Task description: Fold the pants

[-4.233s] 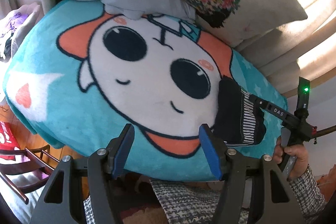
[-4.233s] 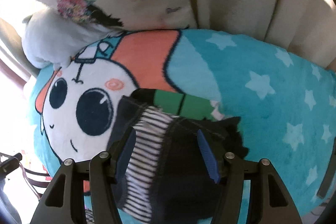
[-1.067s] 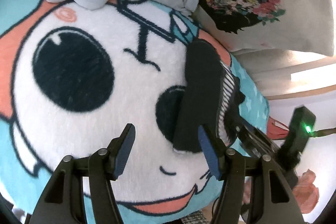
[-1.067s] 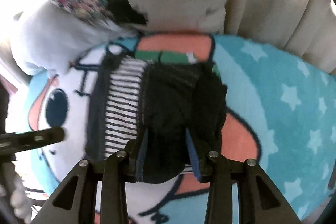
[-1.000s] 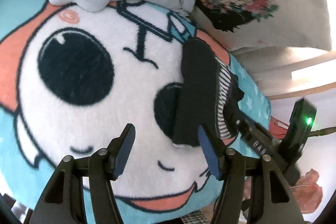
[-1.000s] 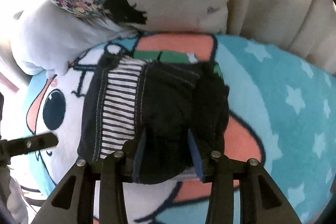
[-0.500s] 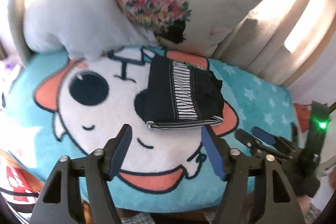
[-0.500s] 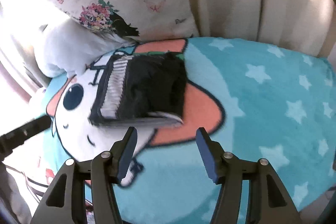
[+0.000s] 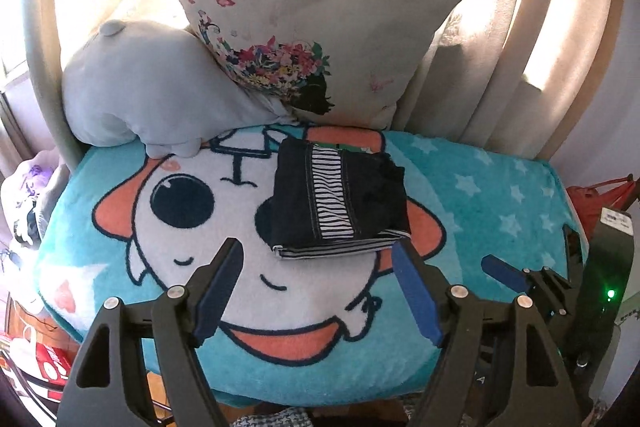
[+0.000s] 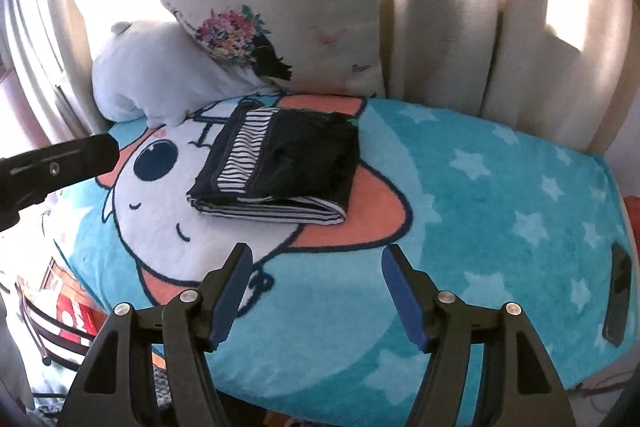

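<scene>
Pants folded into a compact dark bundle with a striped band across the top, lying flat on the turquoise cartoon blanket, over the printed face's eye and orange ear patch, just in front of the flowered pillow and the grey plush cushion

Layered striped edges stacked neatly along the near side of the bundle; one slightly rumpled dark corner at the far right

Left gripper spread wide, empty, hanging near the blanket's front edge, well clear of the pants

Right gripper likewise spread and empty, apart from the bundle, nothing pinched between the blue pads

Judged from this: folding essentially finished, bundle released and resting by itself; at most a small tidy of the rumpled corner left, otherwise nothing more to do
</scene>
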